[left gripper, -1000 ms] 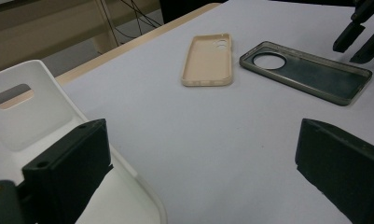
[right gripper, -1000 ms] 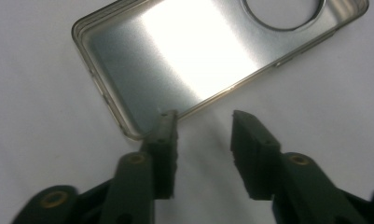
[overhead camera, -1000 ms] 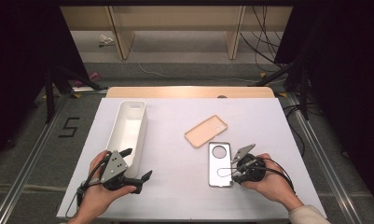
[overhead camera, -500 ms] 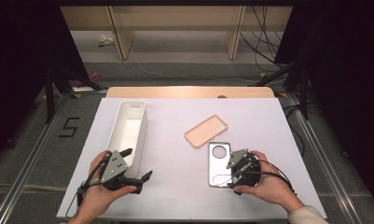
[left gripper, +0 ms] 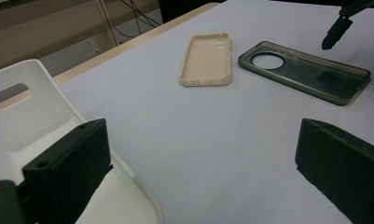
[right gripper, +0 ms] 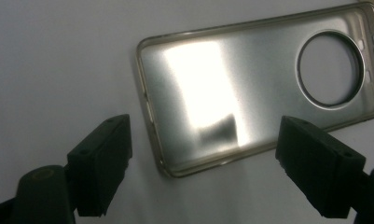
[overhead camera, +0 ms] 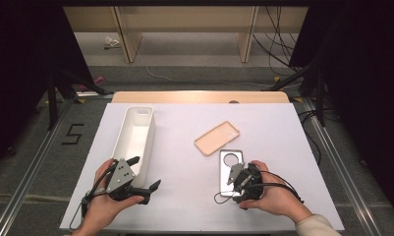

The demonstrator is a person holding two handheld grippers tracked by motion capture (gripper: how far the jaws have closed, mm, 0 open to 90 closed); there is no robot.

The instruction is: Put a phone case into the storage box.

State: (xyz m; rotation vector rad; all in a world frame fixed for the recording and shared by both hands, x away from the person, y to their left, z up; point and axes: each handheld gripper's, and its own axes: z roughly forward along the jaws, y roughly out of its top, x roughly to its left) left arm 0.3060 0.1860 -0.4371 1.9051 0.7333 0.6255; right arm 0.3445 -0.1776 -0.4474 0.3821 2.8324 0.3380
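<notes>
A grey translucent phone case [overhead camera: 231, 162] with a round camera hole lies on the white table [overhead camera: 184, 123], and a beige phone case [overhead camera: 216, 138] lies just beyond it. My right gripper [overhead camera: 234, 186] hovers over the grey case's near end. In the right gripper view the jaws have just been opening and stand wide. The grey case's [right gripper: 250, 93] near corner is between them, untouched by the pads [right gripper: 100, 172]. My left gripper [overhead camera: 144, 172] rests open and empty beside the near end of a white bin [overhead camera: 135, 137].
In the left gripper view the bin's wall [left gripper: 21, 116] is close at the left, with the beige case [left gripper: 208, 58] and grey case [left gripper: 306, 70] farther off. Wooden shelving and cables stand beyond the table's far edge.
My right gripper has slid left from beside the grey case to over its near end, and its jaws have spread wider. The left gripper and both cases have stayed put.
</notes>
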